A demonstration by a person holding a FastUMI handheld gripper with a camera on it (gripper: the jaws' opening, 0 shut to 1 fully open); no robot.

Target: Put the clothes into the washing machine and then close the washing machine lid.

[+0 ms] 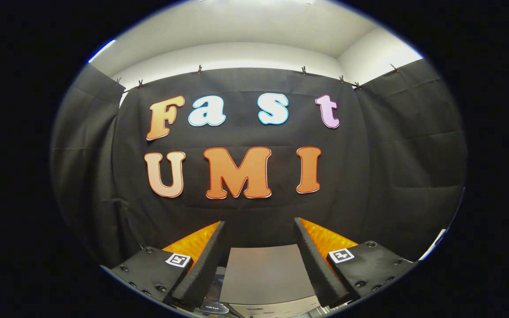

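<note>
Cloth wall (pixel 396 145) takes up most of the gripper view, w/ pale ceiling (pixel 245 26) above it; the gripper looks level at the wall, so it is held high and facing fwd, not tipped down toward the work.

Washer (pixel 265 274) comes next in size: a grey, flat panel seen between and just beyond the fingers, w/ a paler front strip below it. That panel is prob. the lid, and it looks to lie flat, i.e. down, but only a small part shows, so this is a judgement, not a sure thing. A dark, small object sits low by the left finger; too little of it shows to say what it is.

Gripper (pixel 259 227) is spread wide, fingers (pixel 203 265) well apart and pressing on nothing, w/ the washer panel framed in the gap. Likely held so bc it is lined up on the machine from above.

Clothes: none can be made out, so where they lie can't be told. A lid that is down fits two stages: clothes waiting outside w/ the machine yet to be opened, or clothes inside and the lid put down over them. The pic doesn't settle which.
</note>
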